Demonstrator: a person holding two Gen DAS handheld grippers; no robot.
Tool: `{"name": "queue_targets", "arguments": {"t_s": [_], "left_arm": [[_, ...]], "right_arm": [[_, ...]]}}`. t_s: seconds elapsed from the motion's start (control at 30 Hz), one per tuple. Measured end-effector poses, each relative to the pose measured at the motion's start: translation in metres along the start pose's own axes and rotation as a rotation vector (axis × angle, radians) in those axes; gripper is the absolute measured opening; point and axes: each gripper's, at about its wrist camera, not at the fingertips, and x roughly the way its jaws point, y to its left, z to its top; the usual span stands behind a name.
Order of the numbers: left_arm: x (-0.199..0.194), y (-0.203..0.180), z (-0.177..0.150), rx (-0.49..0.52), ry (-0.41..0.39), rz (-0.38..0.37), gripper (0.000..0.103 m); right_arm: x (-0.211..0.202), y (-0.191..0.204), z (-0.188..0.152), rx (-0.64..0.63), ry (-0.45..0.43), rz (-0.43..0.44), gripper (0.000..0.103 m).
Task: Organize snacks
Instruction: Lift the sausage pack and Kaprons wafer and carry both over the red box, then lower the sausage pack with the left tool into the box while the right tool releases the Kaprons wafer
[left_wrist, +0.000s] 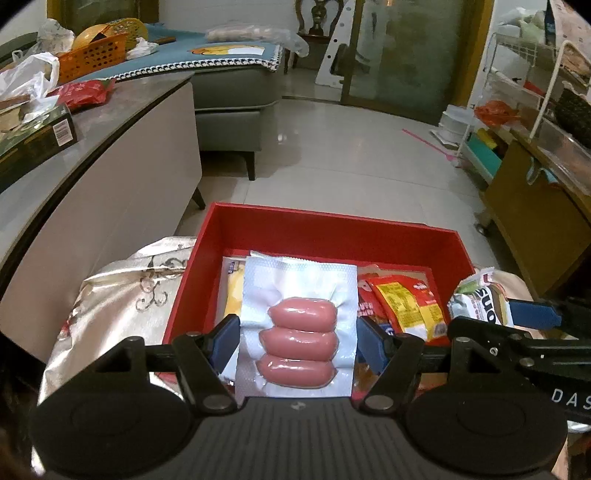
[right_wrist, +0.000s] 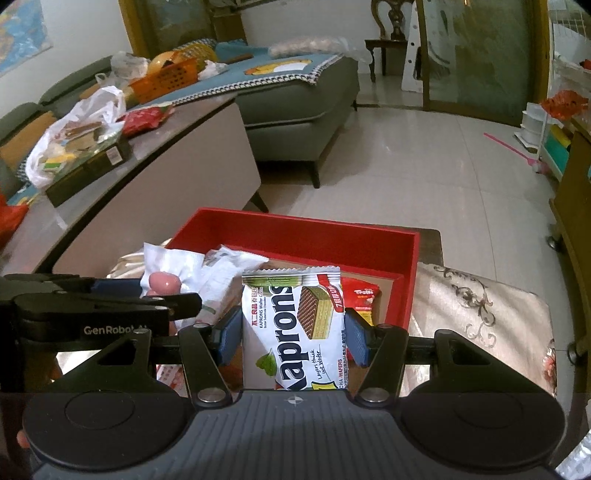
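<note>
Snacks sit in the red box (left_wrist: 325, 229) at frame centre, which rests on a patterned cloth (left_wrist: 122, 295). Left gripper (left_wrist: 297, 341) clamps a sausage pack (left_wrist: 301, 336) over the box. Right gripper (right_wrist: 291, 332) grips a Kaprons wafer packet (right_wrist: 295, 325) at lower centre of its view.

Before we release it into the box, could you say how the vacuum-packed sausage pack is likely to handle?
The sausage pack probably flops at its thin flat film edges. Its glossy plastic looks slippery. The three plump sausages likely weight the bottom end.
</note>
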Motion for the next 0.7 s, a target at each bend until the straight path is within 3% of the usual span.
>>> {"name": "queue_targets", "arguments": {"t_s": [0.7], "left_arm": [[0.051,0.002,0.010,-0.009,0.056,0.039,0.062]], "right_arm": [[0.062,-0.017,0.007,0.044,0.028,0.025,0.067]]}}
